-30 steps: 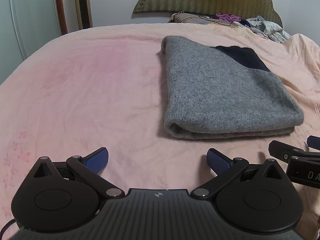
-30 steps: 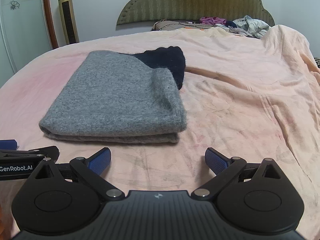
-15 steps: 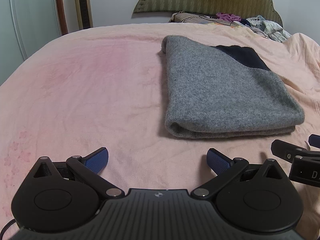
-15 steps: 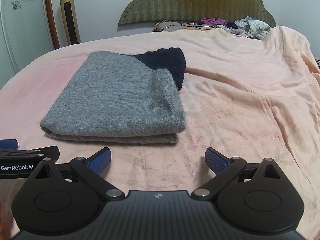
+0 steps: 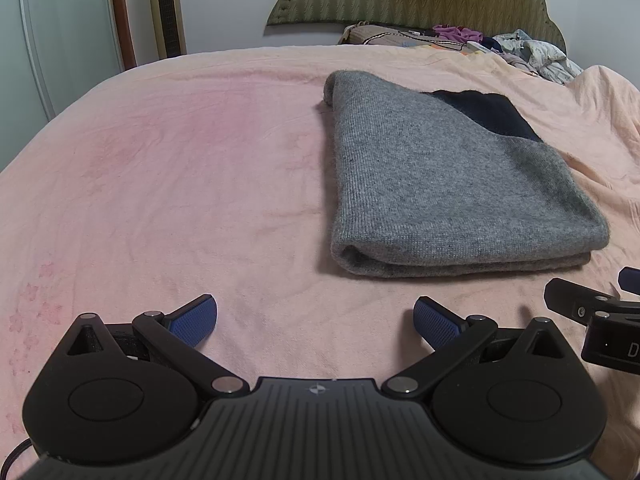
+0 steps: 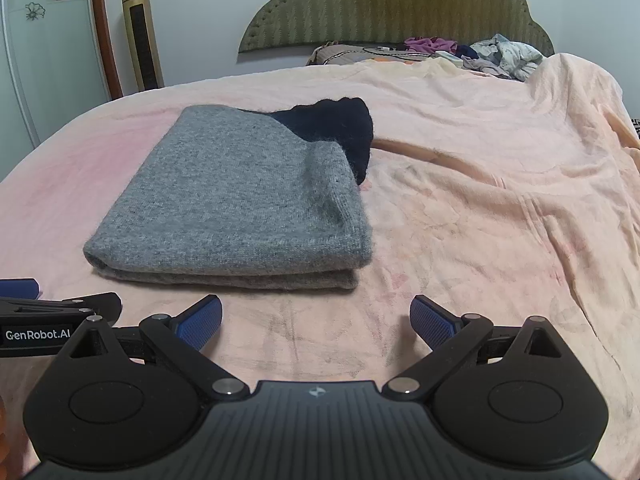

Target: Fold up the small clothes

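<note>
A grey knit garment (image 5: 440, 184) with a dark navy part (image 5: 488, 114) lies folded flat on the pink bed sheet (image 5: 180, 184). It also shows in the right wrist view (image 6: 240, 204), with its navy part (image 6: 336, 128) at the far end. My left gripper (image 5: 315, 318) is open and empty, a little short of the garment's near left corner. My right gripper (image 6: 316, 318) is open and empty, just short of the garment's near right corner. Each gripper shows at the edge of the other's view: the right one (image 5: 592, 316), the left one (image 6: 48, 320).
A green padded headboard (image 6: 392, 4) stands at the far end of the bed, with a heap of loose clothes (image 6: 492, 54) below it. A tall gold tower fan (image 6: 142, 32) and a wardrobe (image 5: 60, 32) stand at the far left. The sheet is rumpled at the right (image 6: 560, 160).
Both grippers have drawn back slightly from the folded garment and stay open. The garment has not moved.
</note>
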Action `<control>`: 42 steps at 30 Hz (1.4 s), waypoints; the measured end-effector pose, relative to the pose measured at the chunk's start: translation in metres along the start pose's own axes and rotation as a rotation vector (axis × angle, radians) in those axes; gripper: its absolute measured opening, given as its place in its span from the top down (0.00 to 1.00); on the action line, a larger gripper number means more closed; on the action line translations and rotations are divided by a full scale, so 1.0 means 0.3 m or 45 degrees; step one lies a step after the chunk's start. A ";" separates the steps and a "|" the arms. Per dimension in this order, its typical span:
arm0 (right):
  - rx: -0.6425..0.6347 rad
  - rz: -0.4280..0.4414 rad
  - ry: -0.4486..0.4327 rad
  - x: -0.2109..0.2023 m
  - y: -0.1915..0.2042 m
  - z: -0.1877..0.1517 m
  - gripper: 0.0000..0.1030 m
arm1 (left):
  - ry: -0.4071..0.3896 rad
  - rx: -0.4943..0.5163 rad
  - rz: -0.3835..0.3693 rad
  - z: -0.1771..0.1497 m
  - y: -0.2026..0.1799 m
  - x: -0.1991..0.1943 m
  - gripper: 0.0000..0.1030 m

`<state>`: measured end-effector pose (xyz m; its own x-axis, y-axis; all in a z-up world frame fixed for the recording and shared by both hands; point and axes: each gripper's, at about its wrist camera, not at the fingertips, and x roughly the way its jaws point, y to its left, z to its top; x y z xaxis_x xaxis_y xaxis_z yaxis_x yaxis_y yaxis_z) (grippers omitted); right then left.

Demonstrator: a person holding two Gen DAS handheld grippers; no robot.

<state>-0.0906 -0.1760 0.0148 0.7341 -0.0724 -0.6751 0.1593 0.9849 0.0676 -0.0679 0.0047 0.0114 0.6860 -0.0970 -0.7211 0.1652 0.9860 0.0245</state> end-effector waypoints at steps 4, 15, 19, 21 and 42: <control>-0.002 0.004 -0.002 -0.003 0.001 0.003 0.02 | 0.000 0.001 0.000 0.002 -0.001 0.001 0.00; -0.003 0.004 -0.002 -0.003 0.000 0.002 0.02 | -0.003 0.014 0.008 0.002 -0.003 -0.002 0.00; -0.003 0.005 -0.002 -0.003 0.000 0.002 0.02 | 0.000 0.013 0.005 0.003 -0.004 -0.002 0.00; -0.002 0.004 -0.002 -0.003 0.001 0.002 0.02 | 0.000 0.012 0.005 0.002 -0.002 -0.002 0.00; -0.004 0.007 -0.003 -0.005 0.001 -0.002 0.02 | 0.001 0.016 0.009 0.001 -0.003 -0.003 0.00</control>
<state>-0.0920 -0.1756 0.0153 0.7367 -0.0670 -0.6729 0.1529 0.9858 0.0692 -0.0684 0.0039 0.0122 0.6869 -0.0896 -0.7212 0.1689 0.9849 0.0385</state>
